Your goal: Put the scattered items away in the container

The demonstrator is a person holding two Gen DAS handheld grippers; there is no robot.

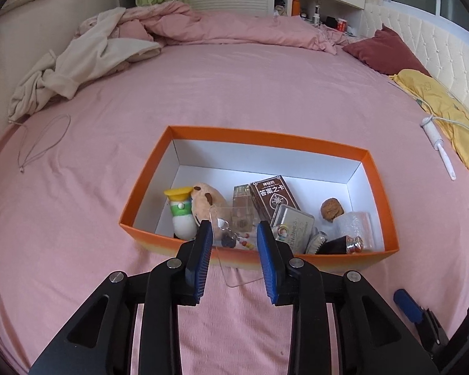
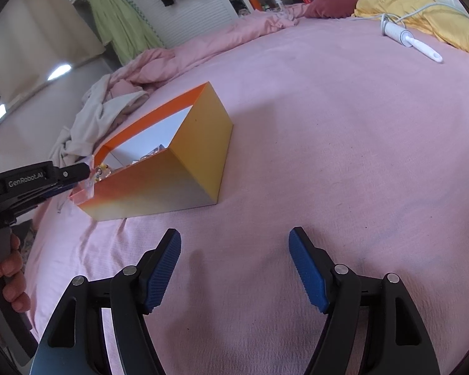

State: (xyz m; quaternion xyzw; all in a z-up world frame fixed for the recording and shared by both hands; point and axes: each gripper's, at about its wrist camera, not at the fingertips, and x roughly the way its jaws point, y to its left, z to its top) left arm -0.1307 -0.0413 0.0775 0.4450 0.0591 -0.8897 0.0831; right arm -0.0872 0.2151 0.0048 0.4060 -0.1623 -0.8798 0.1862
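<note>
An orange box [image 1: 244, 134] with a white inside sits on the pink bed. It holds a plush toy [image 1: 208, 198], a green and white figure [image 1: 181, 215], a brown card box [image 1: 273, 195], a tin [image 1: 294, 223], a walnut [image 1: 331, 207] and more. My left gripper [image 1: 234, 234] is shut on a clear plastic case [image 1: 234, 250] with small charms inside, held over the box's near wall. In the right wrist view the left gripper [image 2: 87, 172] and the case [image 2: 92, 181] are at the box's [image 2: 184, 168] left corner. My right gripper [image 2: 234, 250] is open and empty above bare sheet.
A white lint roller [image 1: 437, 143] with a cable lies at the right near a yellow pillow [image 1: 437, 106]. Crumpled cream cloth [image 1: 78, 65] and a thin cord loop [image 1: 43, 140] lie at the left. A pink duvet [image 1: 234, 28] is bunched at the back.
</note>
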